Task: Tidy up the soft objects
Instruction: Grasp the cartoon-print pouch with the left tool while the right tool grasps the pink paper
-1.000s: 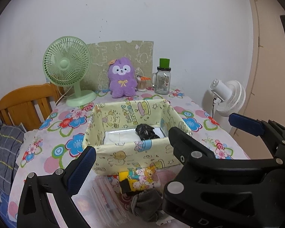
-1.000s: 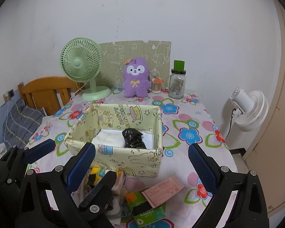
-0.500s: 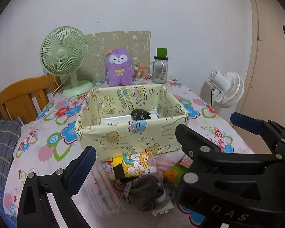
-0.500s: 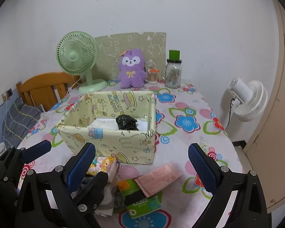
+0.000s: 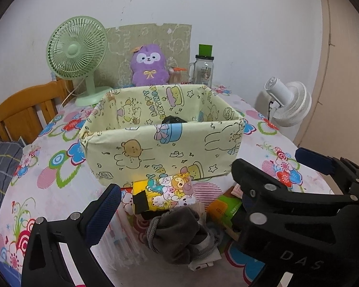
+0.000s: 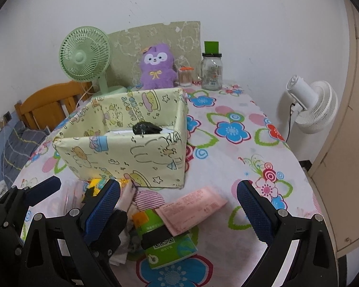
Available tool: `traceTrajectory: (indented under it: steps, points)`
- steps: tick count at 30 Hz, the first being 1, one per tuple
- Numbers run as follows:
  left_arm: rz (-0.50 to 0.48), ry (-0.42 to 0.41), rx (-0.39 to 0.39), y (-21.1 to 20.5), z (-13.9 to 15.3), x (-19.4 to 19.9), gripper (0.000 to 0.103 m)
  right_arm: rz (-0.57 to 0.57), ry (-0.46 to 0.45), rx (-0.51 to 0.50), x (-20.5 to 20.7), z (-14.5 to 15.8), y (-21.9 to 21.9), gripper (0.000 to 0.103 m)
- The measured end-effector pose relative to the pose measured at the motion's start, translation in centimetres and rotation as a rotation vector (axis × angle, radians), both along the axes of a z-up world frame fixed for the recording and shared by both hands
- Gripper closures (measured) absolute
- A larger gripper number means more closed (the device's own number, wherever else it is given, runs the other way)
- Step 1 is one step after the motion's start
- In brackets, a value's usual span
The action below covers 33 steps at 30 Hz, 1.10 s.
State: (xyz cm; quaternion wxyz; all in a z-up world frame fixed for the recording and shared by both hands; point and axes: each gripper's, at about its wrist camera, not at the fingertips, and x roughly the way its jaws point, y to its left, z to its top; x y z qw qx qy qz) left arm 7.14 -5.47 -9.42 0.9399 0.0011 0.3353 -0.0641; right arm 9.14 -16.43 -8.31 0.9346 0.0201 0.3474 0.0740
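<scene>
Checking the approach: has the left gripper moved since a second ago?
Yes. The left gripper has dropped lower and closer: the box now hides the plush's feet.

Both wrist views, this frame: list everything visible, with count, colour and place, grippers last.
storage box: 1, pale yellow cartoon print, table centre
black item: 1, inside box
cartoon packet: 1, yellow, before box
grey cloth bundle: 1, near edge
green pack: 1, near edge
pink slip: 1, overlapping green pack
plush toy: 1, purple, back
desk fan: 1, green, back left
glass jar: 1, green-topped, back
white fan: 1, beside table
wooden chair: 1, left
left gripper: open
right gripper: open
</scene>
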Motion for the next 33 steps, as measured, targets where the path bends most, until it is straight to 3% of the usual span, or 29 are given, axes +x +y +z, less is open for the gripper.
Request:
traceTrajectory:
  steps: [12, 26, 33]
  points:
    - [0.026, 0.061, 0.016, 0.1, -1.9, 1.7, 0.001, 0.017, 0.052, -0.012, 1.5, -1.7, 0.3, 0.004]
    - [0.053, 0.139, 0.022, 0.3, -3.7, 4.2, 0.011, -0.058, 0.152, -0.007, 4.0, -3.9, -1.2, 0.005]
    - [0.068, 0.144, 0.077, -0.5, -4.1, 4.8, 0.013, -0.092, 0.216, 0.006, 4.9, -5.1, -1.6, 0.006]
